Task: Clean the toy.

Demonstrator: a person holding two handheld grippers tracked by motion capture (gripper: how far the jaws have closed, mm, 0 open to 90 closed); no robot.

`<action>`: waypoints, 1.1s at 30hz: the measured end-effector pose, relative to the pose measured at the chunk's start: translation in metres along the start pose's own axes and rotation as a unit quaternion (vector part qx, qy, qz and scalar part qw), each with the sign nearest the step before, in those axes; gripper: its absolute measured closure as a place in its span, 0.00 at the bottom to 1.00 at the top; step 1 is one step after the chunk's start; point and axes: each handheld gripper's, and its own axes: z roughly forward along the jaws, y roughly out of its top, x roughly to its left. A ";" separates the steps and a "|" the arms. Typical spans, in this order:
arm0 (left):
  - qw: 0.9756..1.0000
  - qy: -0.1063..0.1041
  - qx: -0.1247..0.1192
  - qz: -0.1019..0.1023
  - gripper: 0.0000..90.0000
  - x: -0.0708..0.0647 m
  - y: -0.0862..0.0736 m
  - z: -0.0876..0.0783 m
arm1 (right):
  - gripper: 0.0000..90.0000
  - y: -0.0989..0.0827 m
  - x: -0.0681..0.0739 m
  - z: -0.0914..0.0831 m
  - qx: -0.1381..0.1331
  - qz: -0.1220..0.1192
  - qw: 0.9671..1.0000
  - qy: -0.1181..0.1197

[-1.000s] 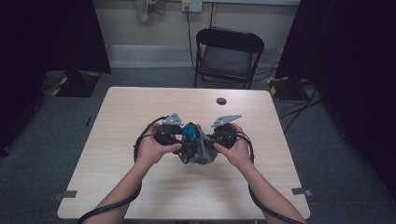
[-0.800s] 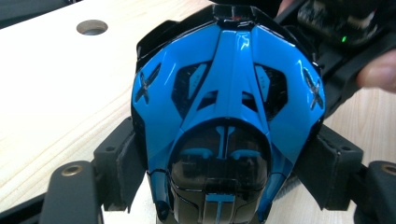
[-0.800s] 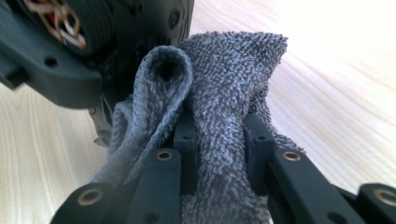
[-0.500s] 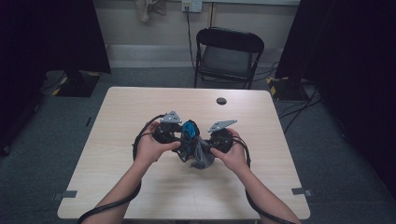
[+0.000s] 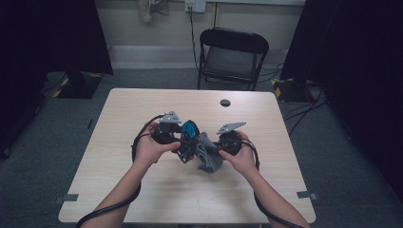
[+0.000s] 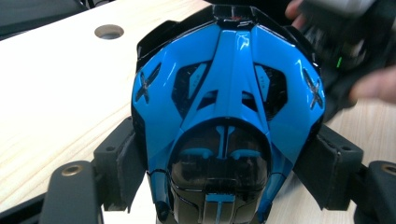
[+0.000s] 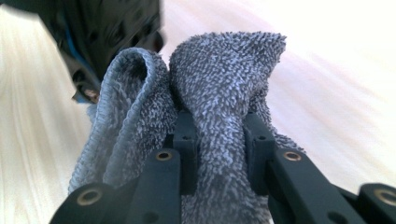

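Counter (image 5: pixel 142 190) carries both hands at mid-span. My left claw (image 5: pixel 183 142) clamps the blue-and-black helmet-shaped toy (image 6: pixel 224 116) by its sides, above the counter. My right claw (image 7: pixel 219 140) pinches a grey towel (image 7: pixel 224 79) just beside it. Wiping step, I'd judge: steady the toy, drag the towel over the shell. Small red marking on top, unreadable.

At the middle of the table (image 5: pixel 119 190), the left gripper (image 5: pixel 177 137) and the right gripper (image 5: pixel 223 145) faced each other, a helmet-shaped toy (image 5: pixel 190 130) between the left one's jaws and a bunched cloth (image 5: pixel 208 154) between the right one's. The cloth sat just right of the toy and touched it. A round hole (image 5: pixel 225 102) lay behind them near the far edge; a folding chair (image 5: pixel 233 54) stood beyond the table.
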 end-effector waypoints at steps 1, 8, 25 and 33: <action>1.000 0.001 0.003 0.001 0.27 0.000 0.000 0.000 | 0.80 0.001 -0.003 -0.005 -0.005 0.003 1.000 -0.002; 1.000 0.000 0.007 0.001 0.27 0.000 -0.003 0.003 | 0.80 0.019 -0.015 -0.032 -0.035 0.006 0.999 -0.019; 1.000 -0.012 0.027 0.001 0.27 -0.006 -0.016 0.011 | 0.80 0.056 -0.010 -0.046 -0.071 0.001 0.997 -0.019; 1.000 -0.017 0.018 0.005 0.27 -0.009 -0.009 0.013 | 0.80 0.054 0.003 -0.026 -0.051 -0.011 0.999 -0.004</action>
